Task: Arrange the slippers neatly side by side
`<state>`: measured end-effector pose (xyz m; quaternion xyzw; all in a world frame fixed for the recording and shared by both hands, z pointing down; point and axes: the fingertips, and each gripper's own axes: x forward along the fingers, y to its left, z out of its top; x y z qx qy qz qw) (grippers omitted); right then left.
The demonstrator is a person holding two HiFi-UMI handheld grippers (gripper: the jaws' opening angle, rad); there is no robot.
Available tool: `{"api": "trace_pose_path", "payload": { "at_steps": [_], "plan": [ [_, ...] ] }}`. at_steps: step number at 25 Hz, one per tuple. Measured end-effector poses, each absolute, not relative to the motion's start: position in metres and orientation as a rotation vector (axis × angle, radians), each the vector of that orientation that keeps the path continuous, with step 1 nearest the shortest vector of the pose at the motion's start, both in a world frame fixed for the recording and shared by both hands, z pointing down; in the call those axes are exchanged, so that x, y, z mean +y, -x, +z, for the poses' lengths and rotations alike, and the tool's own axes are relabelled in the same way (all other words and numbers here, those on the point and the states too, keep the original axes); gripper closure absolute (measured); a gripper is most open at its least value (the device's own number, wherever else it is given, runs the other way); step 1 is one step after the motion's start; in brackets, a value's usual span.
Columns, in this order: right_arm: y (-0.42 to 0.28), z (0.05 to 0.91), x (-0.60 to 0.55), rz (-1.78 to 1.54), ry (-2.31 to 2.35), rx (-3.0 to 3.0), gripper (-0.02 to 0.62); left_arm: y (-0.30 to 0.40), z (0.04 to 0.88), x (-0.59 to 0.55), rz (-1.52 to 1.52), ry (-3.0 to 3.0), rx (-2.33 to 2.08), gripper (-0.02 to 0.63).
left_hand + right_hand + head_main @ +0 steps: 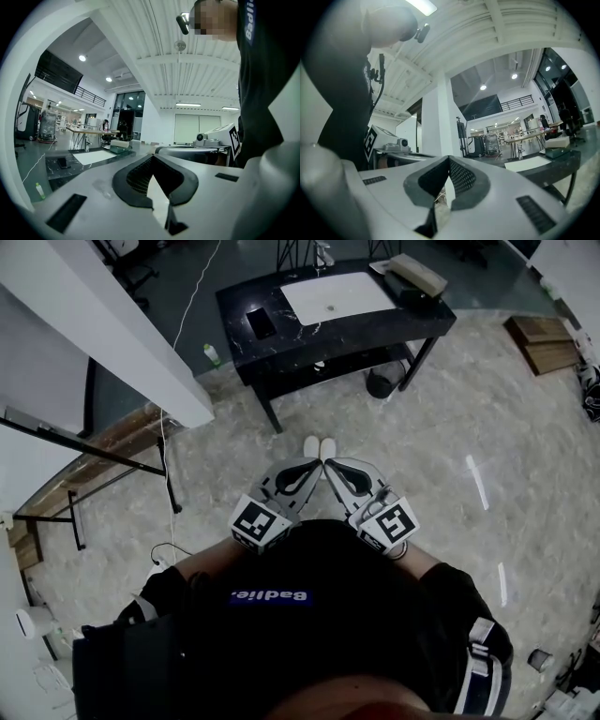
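Observation:
Two white slippers (pixel 319 446) lie side by side on the pale stone floor, toes pointing away from me, just beyond the gripper tips. In the head view my left gripper (pixel 316 466) and right gripper (pixel 329 466) are held close in front of my body, angled inward so their tips nearly meet above the slippers' near ends. The left gripper (pixel 152 157) has its jaws closed together with nothing between them. The right gripper (pixel 449 159) is likewise shut and empty. Neither gripper view shows the slippers.
A black table (pixel 424 322) stands ahead, bearing a white sheet (pixel 337 296), a phone (pixel 261 322) and a box (pixel 418 274). A bottle (pixel 212 354) and a dark round object (pixel 382 382) sit on the floor by it. A white pillar (pixel 112 334) rises at left, and wooden boards (pixel 544 341) lie at right.

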<state>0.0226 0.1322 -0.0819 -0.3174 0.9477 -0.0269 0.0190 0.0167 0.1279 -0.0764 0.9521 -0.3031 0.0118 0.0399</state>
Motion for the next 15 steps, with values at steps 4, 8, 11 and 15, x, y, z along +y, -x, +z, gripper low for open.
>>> {"api": "trace_pose_path", "payload": {
  "at_steps": [4,8,11,15],
  "plan": [
    [-0.022,-0.082,0.135,-0.048,0.991,2.942,0.595,-0.017,-0.078,0.132,0.03,-2.94,-0.945,0.612],
    [-0.023,-0.079,0.135,-0.048,1.004,2.946,0.595,-0.016,-0.075,0.134,0.033,-2.937,-0.96,0.612],
    [-0.023,-0.078,0.138,-0.046,0.999,2.953,0.595,-0.017,-0.072,0.137,0.04,-2.935,-0.961,0.612],
    [-0.027,-0.076,0.139,-0.047,1.012,2.945,0.595,-0.021,-0.072,0.139,0.042,-2.949,-0.964,0.612]
  ]
}}
